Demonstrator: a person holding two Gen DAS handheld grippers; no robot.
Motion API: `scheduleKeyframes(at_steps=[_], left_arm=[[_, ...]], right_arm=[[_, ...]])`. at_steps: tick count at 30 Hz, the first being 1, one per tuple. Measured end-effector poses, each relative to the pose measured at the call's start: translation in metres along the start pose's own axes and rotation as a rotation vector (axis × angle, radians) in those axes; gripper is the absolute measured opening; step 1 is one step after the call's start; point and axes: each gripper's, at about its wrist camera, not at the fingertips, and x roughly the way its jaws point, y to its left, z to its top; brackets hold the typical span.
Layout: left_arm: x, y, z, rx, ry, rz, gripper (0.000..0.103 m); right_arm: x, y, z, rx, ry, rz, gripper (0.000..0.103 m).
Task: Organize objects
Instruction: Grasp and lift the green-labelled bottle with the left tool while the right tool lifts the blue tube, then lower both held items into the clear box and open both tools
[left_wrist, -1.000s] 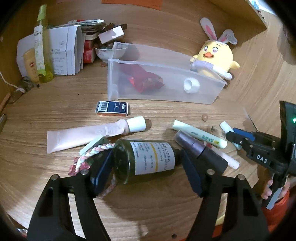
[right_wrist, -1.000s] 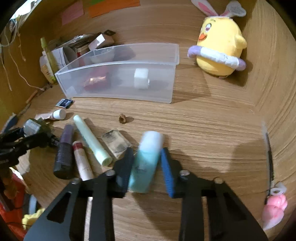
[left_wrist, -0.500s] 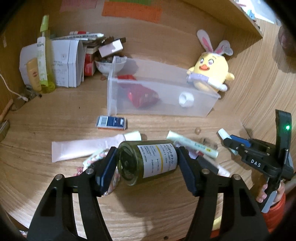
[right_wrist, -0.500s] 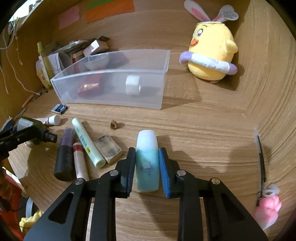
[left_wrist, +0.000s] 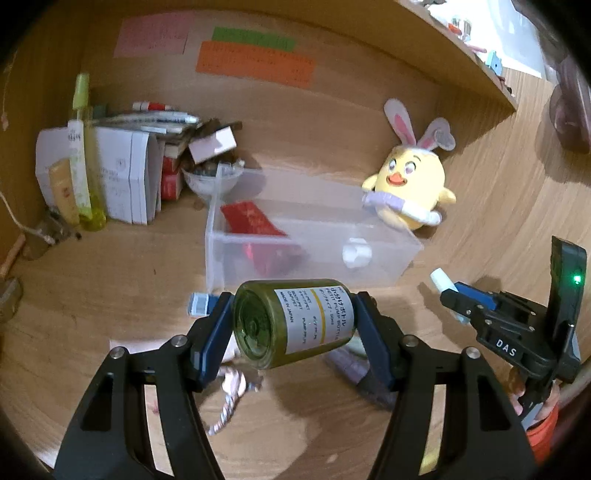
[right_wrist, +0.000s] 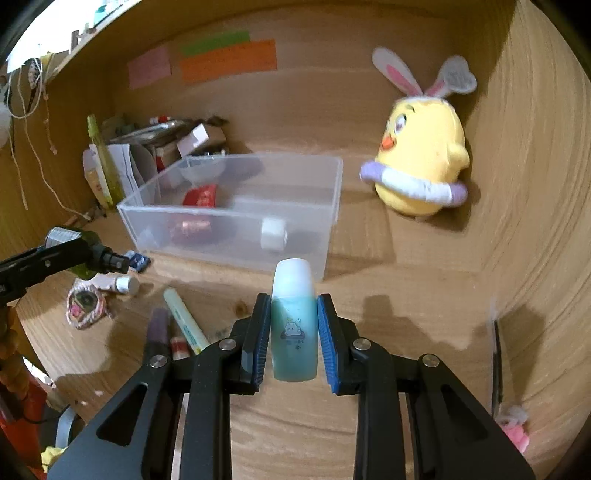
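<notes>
Left tongs (left_wrist: 293, 326) are clamped on a green bottle (left_wrist: 291, 325), pads pressing its two ends, the bottle lying sideways and held clear of the desk (left_wrist: 103, 280). Its white label faces up and its round base points toward the camera. Right tongs (right_wrist: 291, 334) are clamped on a blue bottle (right_wrist: 294, 321) with a white cap, pads against its sides, cap pointing away toward the bin.

A clear plastic bin (right_wrist: 236, 236) sits on the desk ahead of both tongs. Inside it lie a red packet (left_wrist: 255, 221) and a small white roll (right_wrist: 273, 234). A yellow plush chick (right_wrist: 421, 158) with rabbit ears stands just beside the bin's right end.

On the desk below the left tongs lie a braided rope piece (right_wrist: 85, 304), a pale green tube (right_wrist: 184, 321), a dark purple tube (right_wrist: 157, 332) and a small blue box (left_wrist: 201, 303). Papers and boxes (left_wrist: 122, 177) are stacked at the back left corner.
</notes>
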Motion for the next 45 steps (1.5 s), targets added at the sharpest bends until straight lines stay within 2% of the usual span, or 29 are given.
scheduleKeyframes(at_steps=[10, 19, 26, 34, 41, 45], left_arm=[[0.004, 0.006, 0.034, -0.017, -0.032, -0.015, 0.064], [0.012, 0.017, 0.062, -0.039, -0.058, 0.005, 0.064], [0.030, 0.022, 0.078, -0.027, -0.036, 0.032, 0.064], [0.066, 0.032, 0.082, -0.048, 0.041, 0.040, 0.064], [0.090, 0.035, 0.078, -0.049, 0.101, 0.038, 0.064], [0.099, 0.035, 0.075, -0.045, 0.122, 0.042, 0.064]], right_arm=[[-0.001, 0.011, 0.032, -0.013, -0.071, 0.030, 0.023], [0.006, 0.017, 0.066, -0.024, -0.116, 0.060, 0.023], [0.015, 0.022, 0.094, -0.045, -0.140, 0.049, 0.023], [0.043, 0.027, 0.110, -0.057, -0.101, 0.057, 0.023], [0.075, 0.022, 0.106, -0.045, -0.032, 0.045, 0.023], [0.093, 0.016, 0.103, -0.016, 0.019, 0.079, 0.023]])
